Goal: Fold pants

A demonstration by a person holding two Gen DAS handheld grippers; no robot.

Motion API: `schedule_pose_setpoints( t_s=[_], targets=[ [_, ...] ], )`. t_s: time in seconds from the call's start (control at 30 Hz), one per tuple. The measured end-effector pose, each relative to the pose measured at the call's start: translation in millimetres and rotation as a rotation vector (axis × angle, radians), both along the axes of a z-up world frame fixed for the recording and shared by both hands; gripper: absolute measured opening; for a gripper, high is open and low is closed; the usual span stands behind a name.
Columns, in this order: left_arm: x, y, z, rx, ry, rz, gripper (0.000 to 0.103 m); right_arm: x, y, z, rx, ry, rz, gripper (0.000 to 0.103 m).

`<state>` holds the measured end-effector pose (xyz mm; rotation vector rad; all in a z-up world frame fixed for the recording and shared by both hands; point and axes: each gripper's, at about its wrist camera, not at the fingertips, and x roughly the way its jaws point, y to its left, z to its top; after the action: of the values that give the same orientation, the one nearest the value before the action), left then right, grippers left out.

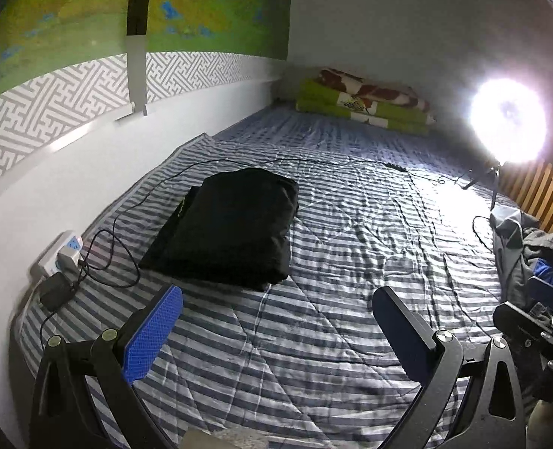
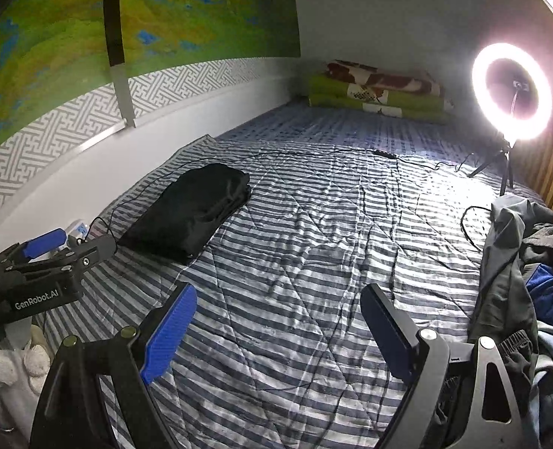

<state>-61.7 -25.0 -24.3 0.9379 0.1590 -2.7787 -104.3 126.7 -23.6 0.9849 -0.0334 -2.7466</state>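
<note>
While both claws, left (image 1: 276, 310) and right (image 2: 278, 305), hang spread and empty over the rumpled striped quilt (image 2: 295, 247), the black pants (image 1: 227, 224) lie folded into a smooth, flat rectangle.

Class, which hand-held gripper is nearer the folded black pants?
Left. The left hand-held gripper sits just short of the folded black pants; the right hand-held gripper is farther off.

A ring light (image 2: 511, 91) is blazing at the bed's (image 2: 295, 224) far right, a green map (image 2: 186, 11) is hanging over patterned wallpaper (image 2: 70, 127), folded blankets (image 2: 381, 93) sitting at the far wall.
</note>
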Motion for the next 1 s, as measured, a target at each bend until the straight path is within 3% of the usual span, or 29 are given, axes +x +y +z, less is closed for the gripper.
schedule_pose_setpoints(
  t_s=[1.0],
  targets=[
    [0.6,0.5,-2.5,-0.015,0.001,-0.007,0.103,0.3,-2.4,-5.2,0.016,-0.003,0.016,0.087]
  ],
)
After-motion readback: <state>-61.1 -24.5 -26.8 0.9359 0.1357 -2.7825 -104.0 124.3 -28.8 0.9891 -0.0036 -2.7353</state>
